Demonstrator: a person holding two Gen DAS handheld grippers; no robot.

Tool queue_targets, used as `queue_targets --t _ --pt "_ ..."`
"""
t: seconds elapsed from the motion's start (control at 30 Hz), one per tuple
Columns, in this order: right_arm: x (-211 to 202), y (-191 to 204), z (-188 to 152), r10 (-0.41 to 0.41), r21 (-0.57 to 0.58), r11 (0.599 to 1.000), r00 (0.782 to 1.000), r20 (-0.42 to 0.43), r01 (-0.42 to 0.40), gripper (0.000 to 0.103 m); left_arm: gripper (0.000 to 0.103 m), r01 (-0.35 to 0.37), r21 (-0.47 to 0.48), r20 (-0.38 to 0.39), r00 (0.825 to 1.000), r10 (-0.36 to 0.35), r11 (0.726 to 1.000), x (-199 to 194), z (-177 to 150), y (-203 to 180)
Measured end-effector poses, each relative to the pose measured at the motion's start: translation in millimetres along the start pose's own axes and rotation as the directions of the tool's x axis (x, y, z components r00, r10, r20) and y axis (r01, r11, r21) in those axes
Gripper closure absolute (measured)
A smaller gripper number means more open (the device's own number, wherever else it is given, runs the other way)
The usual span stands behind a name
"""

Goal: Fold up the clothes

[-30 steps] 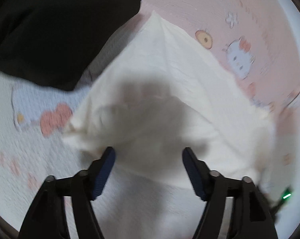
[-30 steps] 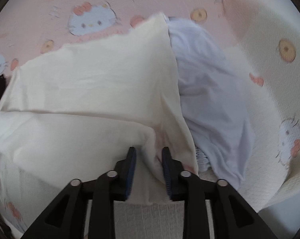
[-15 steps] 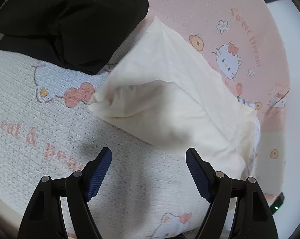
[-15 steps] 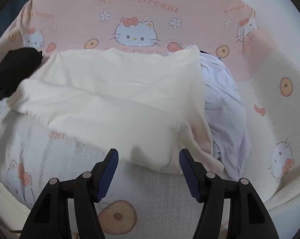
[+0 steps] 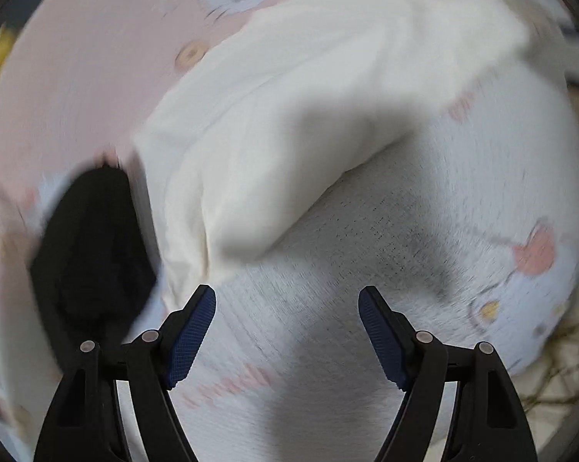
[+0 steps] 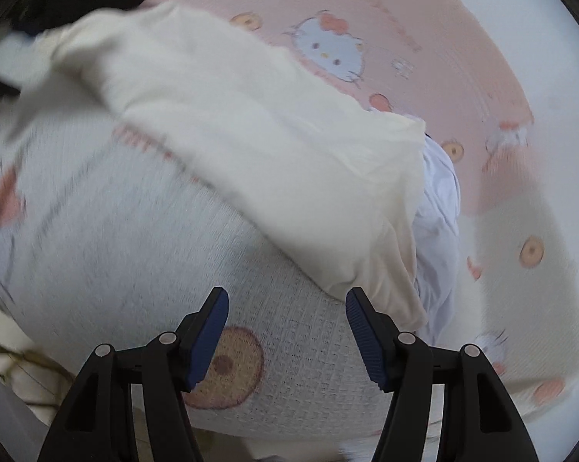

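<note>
Cream garment (image 6: 251, 146) released since earlier frame

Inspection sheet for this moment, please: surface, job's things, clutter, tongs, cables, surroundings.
Surface: cartoon-cat blanket, pink and white.
Job's things: cream garment lying folded over on the blanket, free of both tongs.
Clutter: black garment beside the cream one; white garment at its other end, partly under it.
Tongs: left tongs open, empty; right tongs open, empty, jaws just opened.
Cables: nothing seen.
Surroundings: blurred, cannot tell.
</note>
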State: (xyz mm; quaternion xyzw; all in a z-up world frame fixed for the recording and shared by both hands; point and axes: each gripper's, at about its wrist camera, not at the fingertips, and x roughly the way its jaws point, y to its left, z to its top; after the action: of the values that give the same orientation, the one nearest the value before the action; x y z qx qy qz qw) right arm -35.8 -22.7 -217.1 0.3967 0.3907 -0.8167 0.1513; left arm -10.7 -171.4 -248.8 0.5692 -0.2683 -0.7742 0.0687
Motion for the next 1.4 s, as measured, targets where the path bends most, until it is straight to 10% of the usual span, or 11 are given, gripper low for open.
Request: queue_targets --t 0.27,0.53,0.9,1.4 --pt "9 16 1 -0.108 -0.174 0.979 0.994 0.001 0.107 0.040 0.027 -0.141 0.258 0.087 0.989 0.123 0.956 0 10 -37" --pt "29 26 1 -0.267 -0.418 0.872 0.963 0.033 0.256 0.040 0.027 -0.289 0.423 0.174 0.956 0.236 0.859 15 1 -46" --pt "60 40 38 -0.317 -0.557 0.756 0.937 0.150 0.345 0.039 0.027 -0.283 0.279 0.231 0.947 0.222 0.918 32 50 -37" --pt "71 35 44 -0.353 -0.532 0.763 0.926 0.134 0.368 0.034 0.019 -0.425 0.269 0.238 0.899 0.368 0.864 49 45 -19"
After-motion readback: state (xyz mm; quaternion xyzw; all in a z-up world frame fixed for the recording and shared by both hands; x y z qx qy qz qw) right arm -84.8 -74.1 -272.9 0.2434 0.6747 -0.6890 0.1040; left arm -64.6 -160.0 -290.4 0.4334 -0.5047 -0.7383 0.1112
